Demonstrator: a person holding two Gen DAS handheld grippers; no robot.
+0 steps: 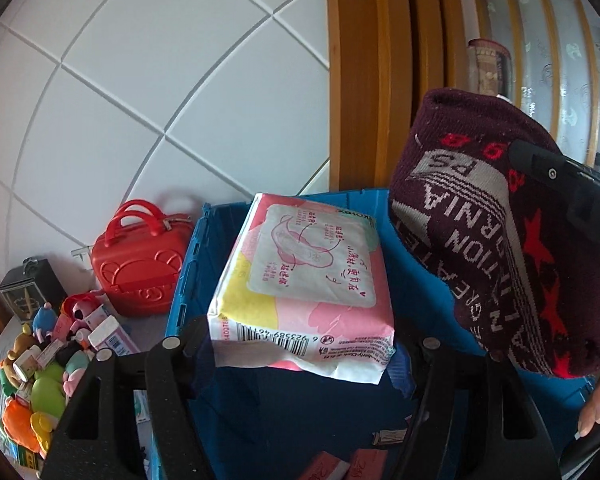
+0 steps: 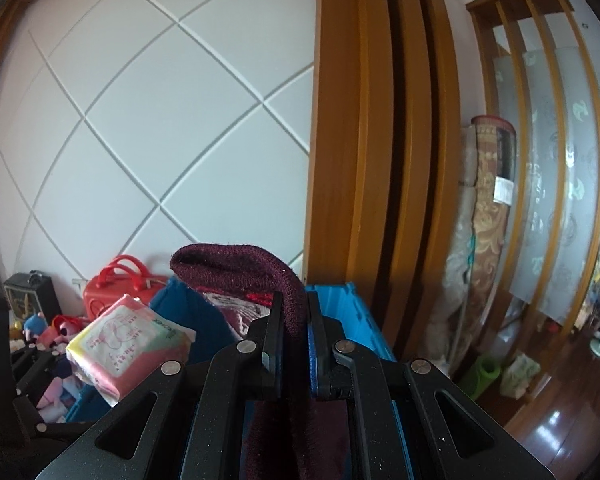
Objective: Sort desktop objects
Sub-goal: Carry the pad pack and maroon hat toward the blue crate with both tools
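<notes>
Carry step: left gripper (image 1: pixel 300 344) clamps the pad pack (image 1: pixel 304 280), right gripper (image 2: pixel 293 344) pinches the sock (image 2: pixel 260 276), both over the blue crate (image 1: pixel 420 280) ahead; next, release inside.

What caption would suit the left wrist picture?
Left gripper holds a pink pad pack over the blue crate; right gripper carries a maroon sock alongside.

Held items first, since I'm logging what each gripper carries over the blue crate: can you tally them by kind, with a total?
Pink and yellow pad packet: 1, between the fingers of the left gripper
Maroon knitted sock: 1, clamped in the right gripper
Total: 2, both over the blue crate
</notes>
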